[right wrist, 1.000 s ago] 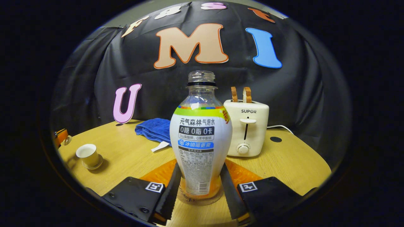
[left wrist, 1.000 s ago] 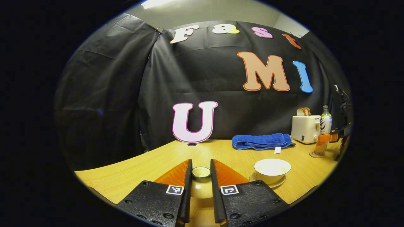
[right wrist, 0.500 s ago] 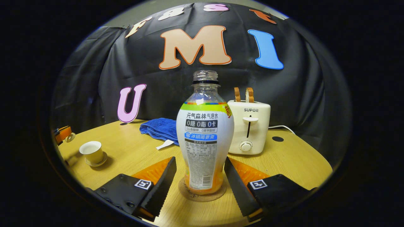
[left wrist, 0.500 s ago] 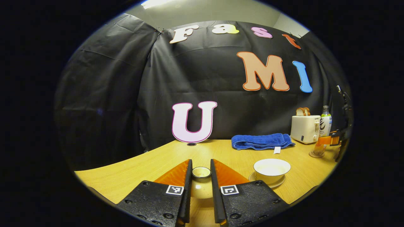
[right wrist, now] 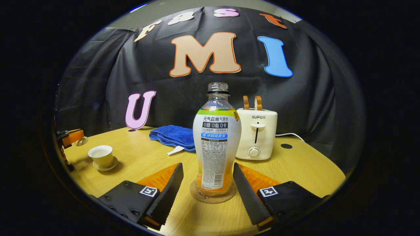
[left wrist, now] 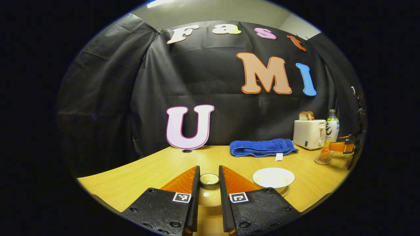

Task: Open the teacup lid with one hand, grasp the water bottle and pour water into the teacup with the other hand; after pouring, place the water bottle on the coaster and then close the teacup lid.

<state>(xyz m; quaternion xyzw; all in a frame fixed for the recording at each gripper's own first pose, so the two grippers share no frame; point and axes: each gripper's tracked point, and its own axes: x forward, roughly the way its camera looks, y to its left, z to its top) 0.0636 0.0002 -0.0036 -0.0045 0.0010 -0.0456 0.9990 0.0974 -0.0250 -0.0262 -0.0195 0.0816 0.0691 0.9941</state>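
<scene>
- Left gripper [left wrist: 209,183]: jaws closed on the teacup lid [left wrist: 209,179], gripped by its knob and held level above the table [left wrist: 147,170]; lid kept clear of the teacup [left wrist: 273,178] so the opening stays free until closing.
- Teacup: uncovered on its saucer [right wrist: 104,167], just right of the left gripper in the left gripper view; closing the lid judged to be the remaining step.
- Water bottle [right wrist: 216,137]: upright, uncapped, seated on the coaster [right wrist: 212,195]; placement step judged complete.
- Right gripper [right wrist: 208,186]: jaws spread wide, one either side of the bottle base, neither touching it.
- Room behind the right gripper: bare table toward the near edge, suitable for a straight pull-back without tipping the bottle.
- Toaster [right wrist: 256,133] just behind the bottle, blue towel [right wrist: 172,135] to its left; forward travel there to be avoided.
- Path from lid to teacup: short sideways move over bare table, near the front edge; lowering to be kept centred over the rim.
</scene>
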